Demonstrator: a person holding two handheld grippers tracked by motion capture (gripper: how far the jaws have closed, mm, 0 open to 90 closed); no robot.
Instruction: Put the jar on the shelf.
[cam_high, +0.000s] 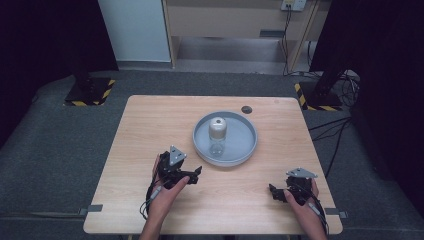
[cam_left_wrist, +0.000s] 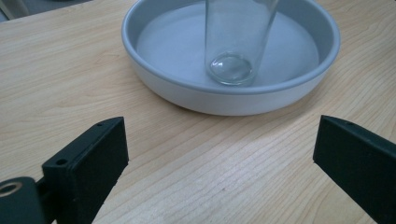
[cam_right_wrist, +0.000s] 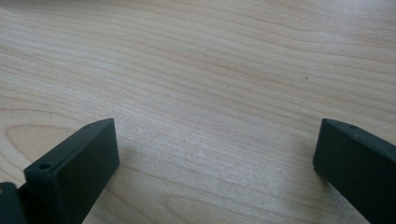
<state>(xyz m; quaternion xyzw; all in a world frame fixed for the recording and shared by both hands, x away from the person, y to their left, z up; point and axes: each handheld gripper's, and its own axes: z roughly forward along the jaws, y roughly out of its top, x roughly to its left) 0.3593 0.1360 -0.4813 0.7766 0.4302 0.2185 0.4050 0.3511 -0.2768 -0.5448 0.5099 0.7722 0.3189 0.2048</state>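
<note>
Fingers (cam_left_wrist: 88, 161) of left gripper (cam_left_wrist: 219, 158) apart, empty; upright glass (cam_left_wrist: 236, 39) in tray (cam_left_wrist: 154, 74) straight ahead, frame top centre. Right gripper (cam_right_wrist: 217, 163) apart, farther off.

Wood, glass and matt plastic

Just ahead of the left gripper (cam_left_wrist: 219, 154), whose jaws look matt black plastic, a clear glossy glass (cam_left_wrist: 236, 42) stands in a smooth grey matt tray (cam_left_wrist: 154, 79) on the light wood-grain table (cam_left_wrist: 70, 79).
</note>
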